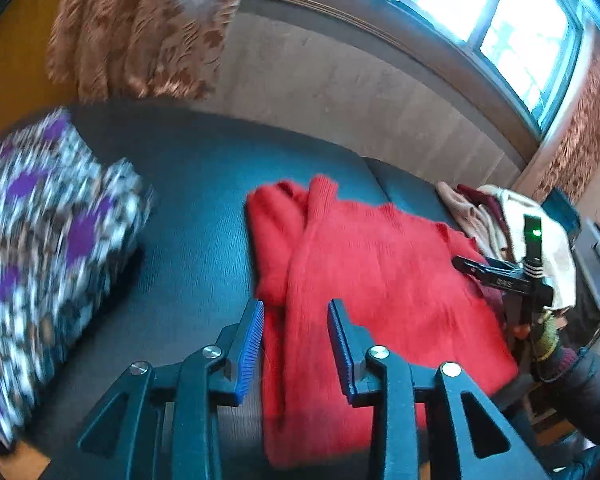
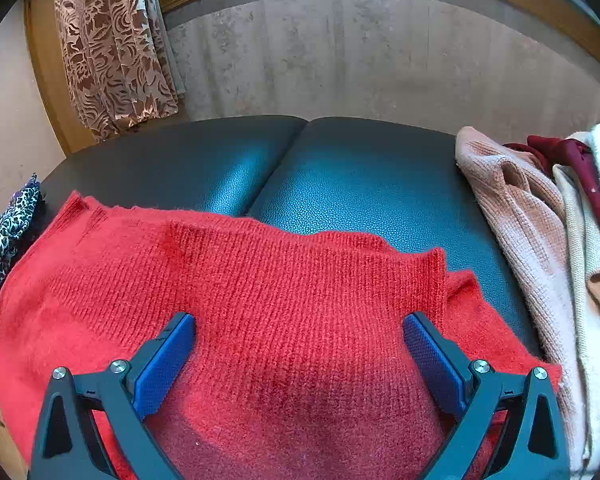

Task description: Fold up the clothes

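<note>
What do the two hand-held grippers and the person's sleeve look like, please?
Each hand-held gripper, left and right, has black triangular-cutout linkages with silver rivets and ribbed blue pads. Seen from the left, the right unit carries a black stalk with a green light. The sleeve is dark.

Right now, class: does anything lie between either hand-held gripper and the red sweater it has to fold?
Nothing visible does. The left hand-held gripper and the right hand-held gripper are both open right over the red sweater. The pile of clothes lies off to its side.
</note>
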